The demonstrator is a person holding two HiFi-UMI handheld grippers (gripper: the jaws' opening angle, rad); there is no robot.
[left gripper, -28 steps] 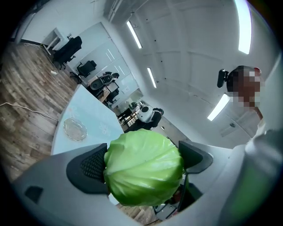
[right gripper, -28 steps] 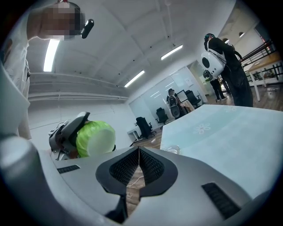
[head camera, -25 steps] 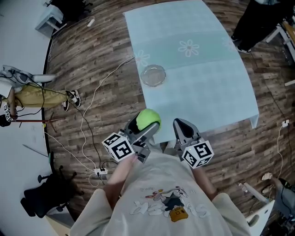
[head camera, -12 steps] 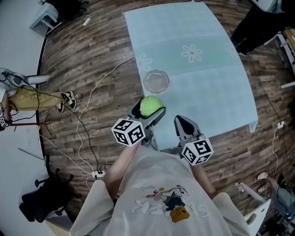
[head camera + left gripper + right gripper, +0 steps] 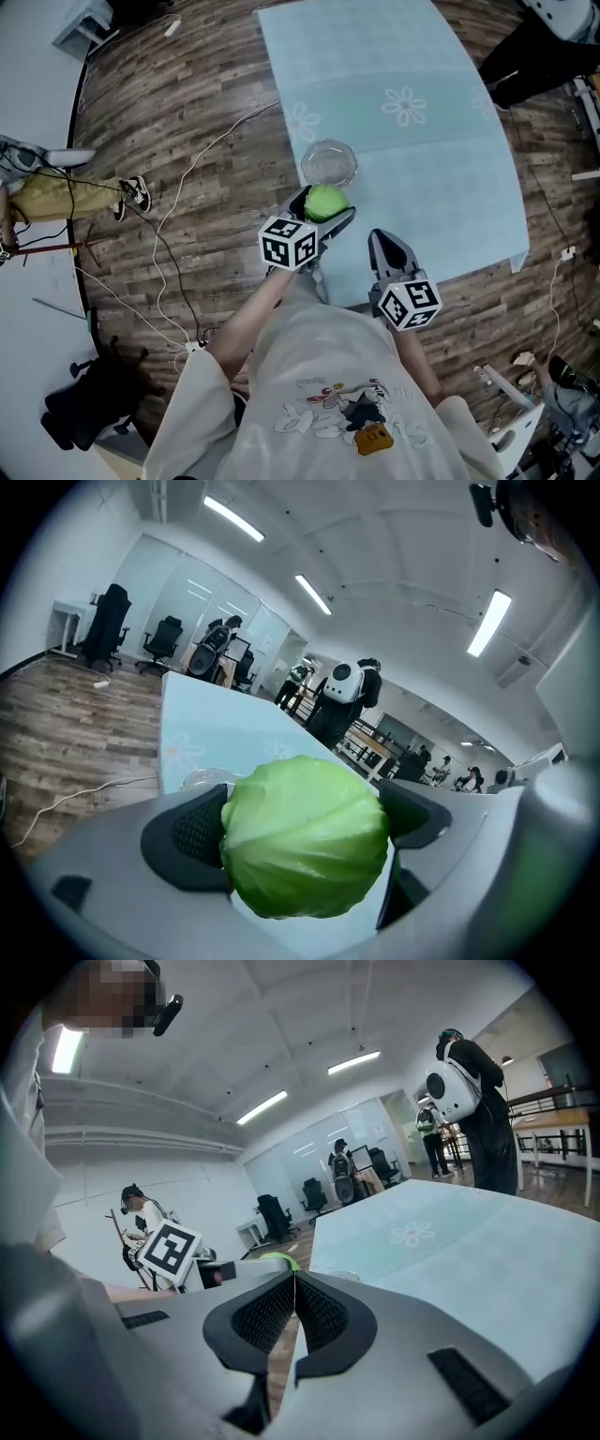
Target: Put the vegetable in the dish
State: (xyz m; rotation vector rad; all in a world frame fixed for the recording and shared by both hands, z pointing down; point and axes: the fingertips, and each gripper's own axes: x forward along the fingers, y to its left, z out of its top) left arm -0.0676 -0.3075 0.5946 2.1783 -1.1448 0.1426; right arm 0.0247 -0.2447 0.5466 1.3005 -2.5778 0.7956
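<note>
A round green cabbage [image 5: 326,202] is held between the jaws of my left gripper [image 5: 324,208], which is shut on it just short of the table's near left edge. In the left gripper view the cabbage [image 5: 305,847] fills the space between the black pads. A clear glass dish [image 5: 329,163] sits on the pale blue tablecloth [image 5: 422,169] just beyond the cabbage. My right gripper [image 5: 386,251] hangs over the table's near edge, shut with nothing in it; its pads [image 5: 309,1314] meet in the right gripper view.
The table is covered by the light blue cloth with daisy prints [image 5: 404,106]. White cables [image 5: 178,225] trail over the wooden floor at left. A person in dark clothes [image 5: 539,47] stands at the table's far right corner. Office chairs and other people show in the gripper views.
My left gripper has carried the cabbage forward and to the right, from over the floor to close beside the glass dish. The right gripper has shifted slightly forward.
</note>
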